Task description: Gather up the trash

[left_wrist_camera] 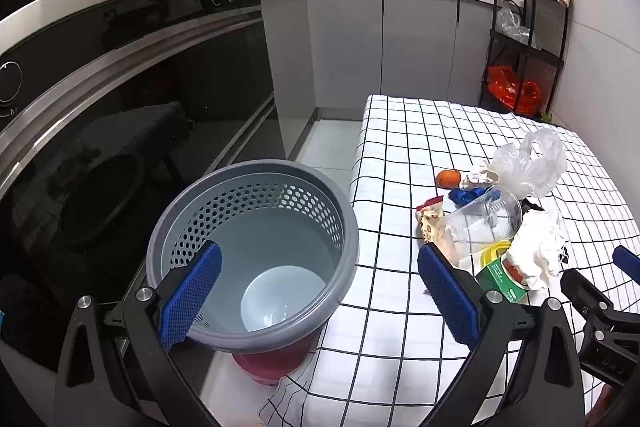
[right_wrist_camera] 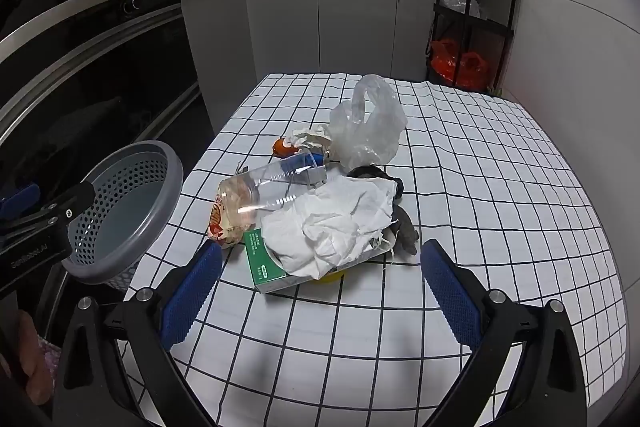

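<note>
The left gripper [left_wrist_camera: 320, 291] hangs with its blue-padded fingers [left_wrist_camera: 188, 303] spread wide and nothing between them, tilted down over the gap between bin and bench; the right gripper [right_wrist_camera: 320, 291] likewise has its fingers [right_wrist_camera: 450, 291] released and empty, poised just short of the near edge of the trash heap. The round grey perforated plastic waste bin [left_wrist_camera: 256, 341] stands on the floor just left of the bench [left_wrist_camera: 400, 307], which is draped in a white cloth with a black grid; a pale round shape lies at the bin's bottom. The trash sits together on the bench's middle: a clear plastic cup [right_wrist_camera: 276, 187] lies on its side over a red-and-cream snack wrapper [right_wrist_camera: 218, 223]; just nearer, a green-and-white cardboard box [right_wrist_camera: 260, 263] lies under a crumpled white paper tissue [right_wrist_camera: 332, 227], with a yellow piece [right_wrist_camera: 332, 275] showing at the box's near side; dark grey crumpled scraps [right_wrist_camera: 406, 227] touch the tissue's right side; farther off stand a translucent white plastic bag [right_wrist_camera: 368, 127], a smaller crumpled white paper wad [right_wrist_camera: 308, 139], a small orange round item [right_wrist_camera: 282, 147] and a blue scrap [left_wrist_camera: 468, 195] beside the cup's mouth. A black metal rack with an orange bag [right_wrist_camera: 460, 63] stands at the far right wall.
</note>
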The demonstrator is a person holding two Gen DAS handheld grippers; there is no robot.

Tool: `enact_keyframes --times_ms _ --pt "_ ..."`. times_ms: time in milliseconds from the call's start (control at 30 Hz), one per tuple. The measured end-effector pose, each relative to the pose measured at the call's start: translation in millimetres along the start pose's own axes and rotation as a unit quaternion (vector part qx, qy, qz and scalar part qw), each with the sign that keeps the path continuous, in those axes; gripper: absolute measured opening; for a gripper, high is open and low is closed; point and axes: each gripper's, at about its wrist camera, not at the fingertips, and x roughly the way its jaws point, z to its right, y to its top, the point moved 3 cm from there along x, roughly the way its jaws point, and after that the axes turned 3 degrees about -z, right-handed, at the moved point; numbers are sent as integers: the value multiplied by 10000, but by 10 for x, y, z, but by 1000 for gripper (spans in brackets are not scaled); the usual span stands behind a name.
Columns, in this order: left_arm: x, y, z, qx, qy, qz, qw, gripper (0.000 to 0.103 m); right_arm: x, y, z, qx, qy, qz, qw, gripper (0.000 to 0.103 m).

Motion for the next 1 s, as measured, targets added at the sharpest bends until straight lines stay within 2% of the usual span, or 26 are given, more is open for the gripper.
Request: enact_keyframes --times_ms 33,1000 --pt "22 1 -4 -18 0 -130 9999 97 -2 2 1 3 4 -3 10000 95" --pt "12 14 -9 -7 -7 -23 10000 97 -23 4 29 35 15 41 10000 95"
